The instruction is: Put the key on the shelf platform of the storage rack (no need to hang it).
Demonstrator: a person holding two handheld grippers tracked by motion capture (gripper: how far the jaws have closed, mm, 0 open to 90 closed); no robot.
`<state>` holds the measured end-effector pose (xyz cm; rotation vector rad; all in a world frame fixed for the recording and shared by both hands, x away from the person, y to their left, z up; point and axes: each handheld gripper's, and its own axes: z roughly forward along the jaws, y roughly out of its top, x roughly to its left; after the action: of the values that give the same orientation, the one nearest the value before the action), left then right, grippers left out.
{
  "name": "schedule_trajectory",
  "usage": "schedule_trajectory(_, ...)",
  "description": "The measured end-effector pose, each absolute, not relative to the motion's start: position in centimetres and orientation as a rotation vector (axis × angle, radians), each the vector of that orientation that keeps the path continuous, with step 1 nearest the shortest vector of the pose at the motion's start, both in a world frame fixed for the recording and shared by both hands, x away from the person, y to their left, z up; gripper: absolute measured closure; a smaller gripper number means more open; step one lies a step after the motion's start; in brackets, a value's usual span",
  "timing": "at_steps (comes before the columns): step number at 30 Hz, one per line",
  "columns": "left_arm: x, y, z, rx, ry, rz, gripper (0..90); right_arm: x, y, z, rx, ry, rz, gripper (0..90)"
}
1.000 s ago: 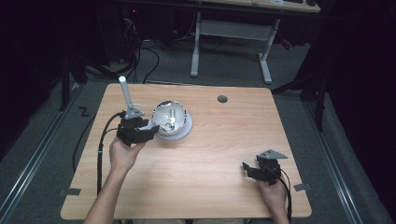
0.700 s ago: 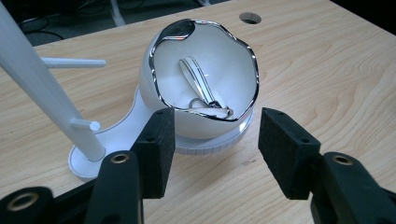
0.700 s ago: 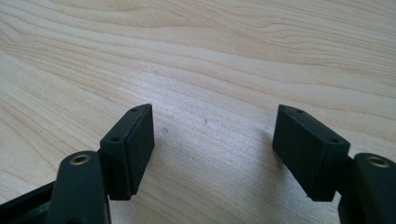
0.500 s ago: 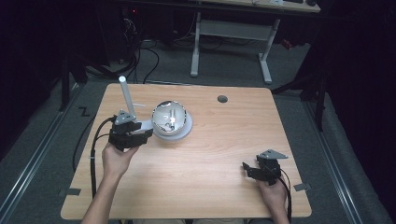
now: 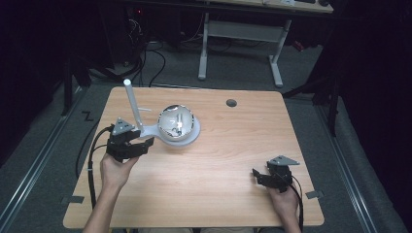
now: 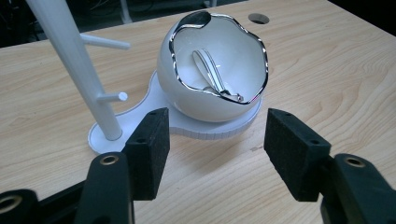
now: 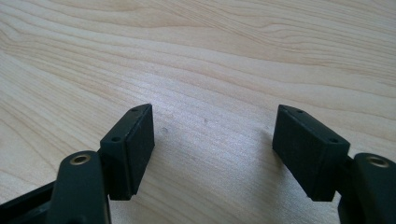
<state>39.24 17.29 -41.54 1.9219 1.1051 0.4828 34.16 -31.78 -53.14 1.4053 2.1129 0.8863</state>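
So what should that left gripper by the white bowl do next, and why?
Probably ease further back from the stand. The left gripper has just been opening its jaws and nothing is between them; the white bowl sits on the stand's base with a small strap-like thing inside, so the placing looks finished.

White bowl [image 6: 212,88] with chrome rim; white stand [image 6: 70,60]; pale wood-grain table [image 5: 233,160]; black claw pads [image 6: 149,149].

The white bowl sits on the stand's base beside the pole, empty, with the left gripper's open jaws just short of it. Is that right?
Not quite. The white bowl is not empty: the left gripper view shows a metal spoon lying inside it. The rest holds: it sits on the stand's base beside the pole, and the left gripper, jaws open, is just short of it.
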Motion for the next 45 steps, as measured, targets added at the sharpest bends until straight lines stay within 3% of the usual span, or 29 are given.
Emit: schedule_trajectory(45, 36.3, 19.9, -44.7, 1.835, 1.193, 0.422, 39.0, 34.2, -31.8, -53.1, 1.405, 2.113, 0.886, 30.0)
